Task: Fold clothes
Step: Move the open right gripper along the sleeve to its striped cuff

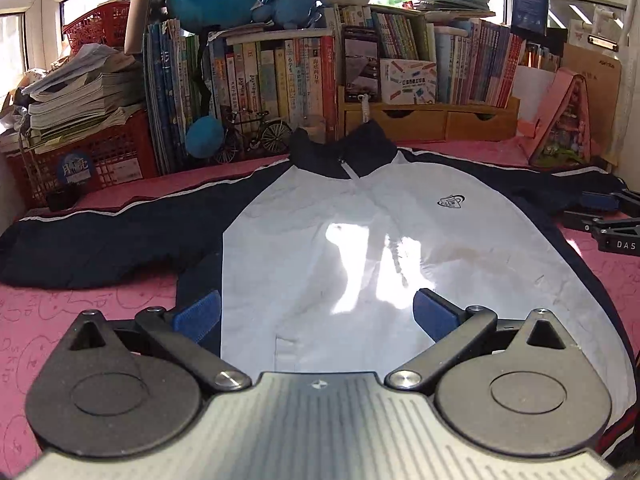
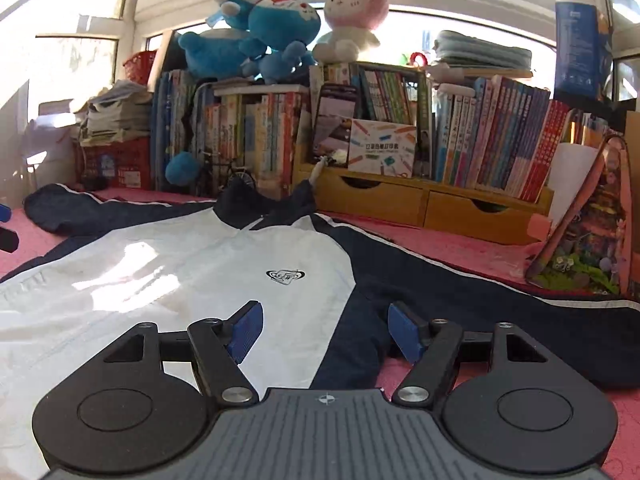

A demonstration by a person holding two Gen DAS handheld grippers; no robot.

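Jacket (image 1: 320, 240) flat beneath both open jaws

I list the jacket (image 1: 320, 248) at frame centre: white body, navy sleeves and collar, thin white piping, small dark chest logo (image 1: 450, 201). It lies on my pink table cover (image 1: 100, 304) with faint doodle print. Upper frame: blue plush toys (image 2: 256, 40), pink-and-white rabbit plush (image 2: 352, 12); left, red lattice crate (image 1: 96, 160); gripper pads blue (image 2: 246, 332).

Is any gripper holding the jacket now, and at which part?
No. The left gripper and right gripper are open, nothing between their pads; the jacket lies flat.
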